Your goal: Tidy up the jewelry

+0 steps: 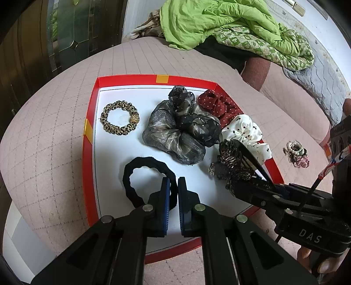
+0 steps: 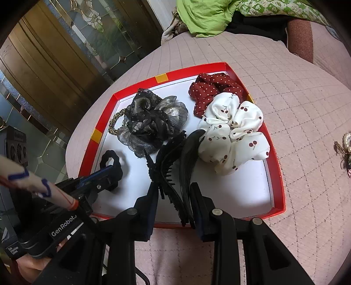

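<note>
- Pink quilted bedding carries a red-rimmed tray with a white floor; behind it lies a crumpled green blanket, and at far left a brass-framed glass door.
- Only the left wrist view shows the whole leopard-print hair tie at the tray's left; in the right wrist view just a sliver of it peeks out from behind the grey organza scrunchie.
- Right of that scrunchie sit the red polka-dot scrunchie and, in front of it, the white cherry-print scrunchie, whose cherries read clearly only in the right wrist view.
- Out on the bedding, well right of the tray, lies a small heap of beaded bracelets.
- Left gripper points steeply down at the tray's near left — its blue-padded jaws are clamped on the black hair tie, which rests on the tray floor.
- Right gripper also angles downward, jaws partly apart with a black claw clip between them; whether the pads press on it I cannot tell.
</note>
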Demonstrator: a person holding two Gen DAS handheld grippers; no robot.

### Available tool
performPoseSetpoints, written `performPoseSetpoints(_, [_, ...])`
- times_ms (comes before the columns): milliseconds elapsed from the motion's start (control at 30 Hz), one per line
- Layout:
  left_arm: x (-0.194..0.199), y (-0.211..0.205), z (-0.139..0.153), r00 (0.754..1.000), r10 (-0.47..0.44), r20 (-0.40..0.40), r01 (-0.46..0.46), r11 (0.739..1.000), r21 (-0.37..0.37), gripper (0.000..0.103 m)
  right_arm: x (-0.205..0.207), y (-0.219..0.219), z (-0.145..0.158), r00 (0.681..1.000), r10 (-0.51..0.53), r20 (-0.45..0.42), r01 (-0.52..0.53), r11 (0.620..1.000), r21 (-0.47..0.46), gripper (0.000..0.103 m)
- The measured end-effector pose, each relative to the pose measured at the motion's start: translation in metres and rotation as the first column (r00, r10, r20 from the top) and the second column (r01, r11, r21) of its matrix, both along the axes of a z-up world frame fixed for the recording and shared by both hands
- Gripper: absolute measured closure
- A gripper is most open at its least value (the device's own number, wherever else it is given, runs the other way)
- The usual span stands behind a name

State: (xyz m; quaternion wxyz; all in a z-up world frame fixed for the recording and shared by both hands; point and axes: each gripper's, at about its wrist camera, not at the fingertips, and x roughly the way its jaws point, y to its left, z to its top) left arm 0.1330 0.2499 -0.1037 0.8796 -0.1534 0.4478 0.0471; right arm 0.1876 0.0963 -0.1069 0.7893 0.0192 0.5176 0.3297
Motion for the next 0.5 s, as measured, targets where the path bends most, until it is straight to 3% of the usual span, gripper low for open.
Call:
performPoseSetpoints(133, [-0.001,0.001,0.002,1.0,0.002,0.004,-0.002,1.0,-0.011,0.096,-0.002,-0.004,0.004,1.0,0.005,0.011,-0.005,1.0,0.009,0.06])
performPoseSetpoints(267, [-0.003,0.003,0.007,1.0,0.001,0.013,0.0,1.0,-0.021,0.095,-0.005,-0.009,0.012,1.0,0.004,0.024,-0.004,1.0,0.025,0.06])
performPoseSetpoints(333, [-0.004,0.001,0.011,1.0,-0.001,0.022,0.001,1.0,-0.022,0.089,-0.006,-0.012,0.017,1.0,0.0,0.028,-0.001,0.999,0.036,0.06])
performPoseSetpoints(400, [-0.006,0.0,0.015,0.999,0.003,0.032,-0.002,1.0,-0.015,0.07,-0.007,-0.015,0.021,1.0,-0.002,0.029,0.001,0.999,0.046,0.06])
performPoseSetpoints(500, [-0.008,-0.001,0.021,0.999,0.001,0.046,0.0,1.0,-0.005,0.069,-0.01,-0.02,0.028,0.999,-0.007,0.038,0.005,0.998,0.064,0.06])
